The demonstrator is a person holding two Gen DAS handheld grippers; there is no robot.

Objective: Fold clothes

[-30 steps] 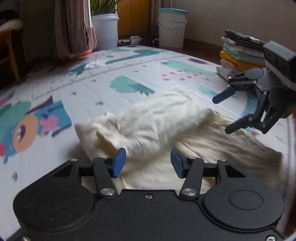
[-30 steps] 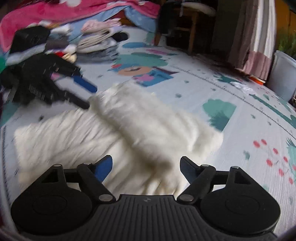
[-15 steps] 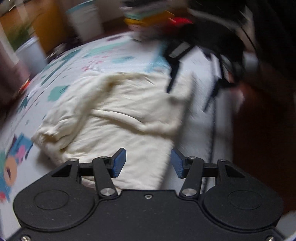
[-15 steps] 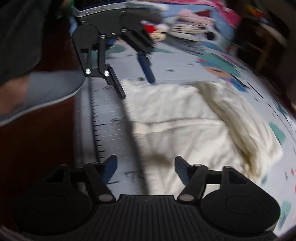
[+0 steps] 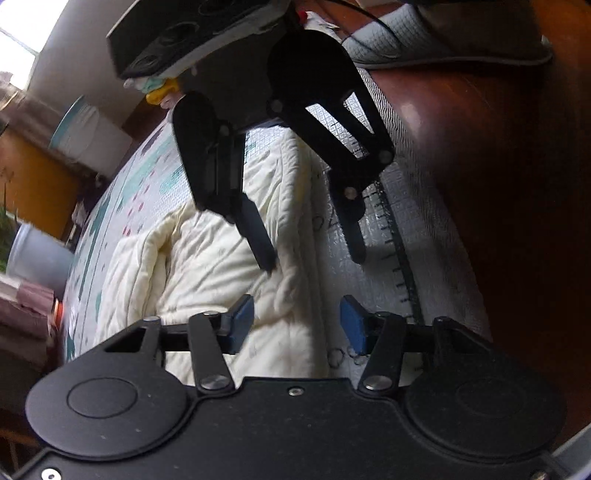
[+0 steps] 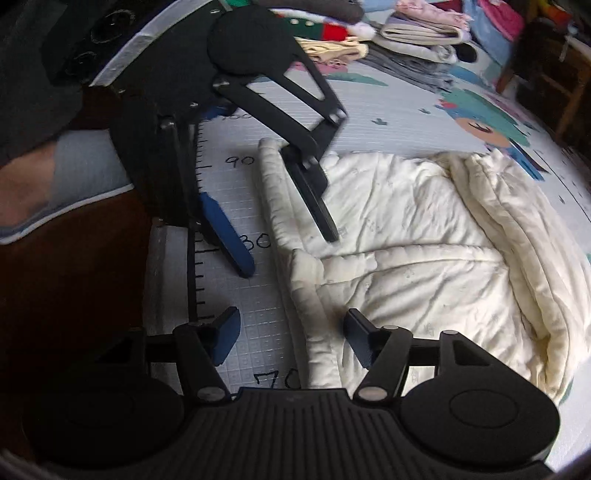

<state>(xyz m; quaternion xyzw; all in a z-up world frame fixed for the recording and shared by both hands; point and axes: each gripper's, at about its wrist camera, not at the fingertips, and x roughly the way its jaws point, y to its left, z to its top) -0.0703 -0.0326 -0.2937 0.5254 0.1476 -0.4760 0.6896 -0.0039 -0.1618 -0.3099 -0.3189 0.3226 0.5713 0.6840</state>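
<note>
- Cream quilted garment (image 6: 406, 266) lies flat on the play mat (image 6: 236, 325), partly folded: one sleeve/side lies doubled over along the far side from both grippers.
- Left gripper (image 5: 297, 323): jaws apart but closing; garment's ribbed hem edge (image 5: 295, 295) sits btwn the blue pads, pads not pressing it yet. Nothing held.
- Right gripper (image 6: 291, 338): jaws apart, hem band (image 6: 314, 317) running up btwn them, no contact visible. Nothing held.
- In the right wrist view the left gripper is just ahead and left of the right one, one finger over bare mat, the other over the cloth – so each straddles the same near edge at a diff. point along it.
- Why, prob.: gripping the hem at two spaced points lets the person lift the edge evenly and carry it over w/o the cloth sagging in the middle.
- Both tilt steeply down at the mat, which suits pinching a thin edge lying flat.
- Ruler print (image 6: 192, 258) on the mat runs just beside the hem, on the side away from the garment's body.
- Stack of folded clothes (image 6: 417, 33) sits well beyond the grippers, likely where this one ends up.
- Risk: quilted fabric is thick; a pad may catch only the top layer.
</note>
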